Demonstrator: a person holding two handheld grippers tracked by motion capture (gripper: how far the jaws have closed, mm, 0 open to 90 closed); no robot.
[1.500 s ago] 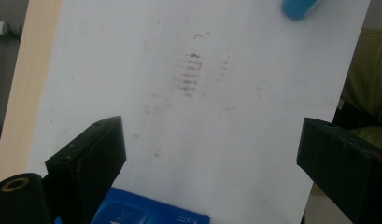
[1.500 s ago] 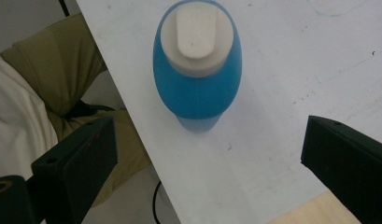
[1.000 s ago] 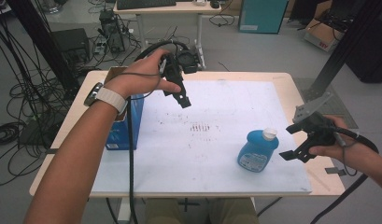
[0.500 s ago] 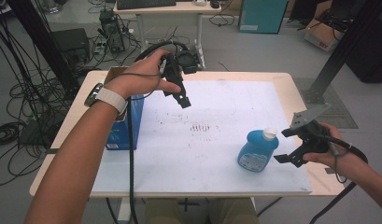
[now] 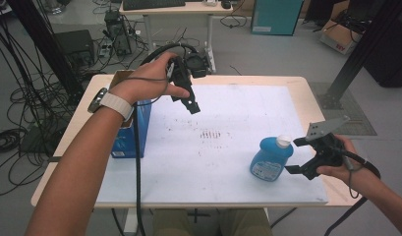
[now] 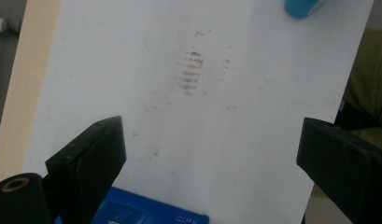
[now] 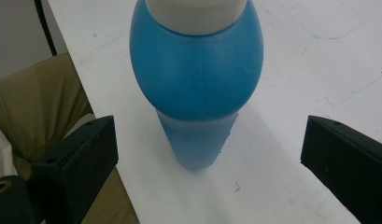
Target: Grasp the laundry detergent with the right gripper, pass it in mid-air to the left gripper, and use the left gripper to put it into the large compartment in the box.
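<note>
A blue bottle (image 5: 270,158) with a white cap stands upright on the white sheet near the table's front right. My right gripper (image 5: 297,156) is just to its right, open, its jaws pointed at the bottle without touching it. In the right gripper view the blue bottle (image 7: 196,79) stands ahead of the wide-apart jaws, not between the pads. My left gripper (image 5: 191,103) is held in the air over the back left of the sheet, open and with nothing between its jaws. A blue box (image 5: 132,132) stands under my left forearm.
The white sheet (image 5: 228,113) covers most of the wooden table (image 5: 85,98) and bears a smudged brown mark (image 5: 211,133) at its middle. The blue box's (image 6: 151,215) top edge and the bottle's (image 6: 300,7) base show in the left gripper view. Cables, desks and boxes lie on the floor beyond.
My right gripper has come down and a little leftward, closer to the blue bottle. The left gripper has stayed where it was.
</note>
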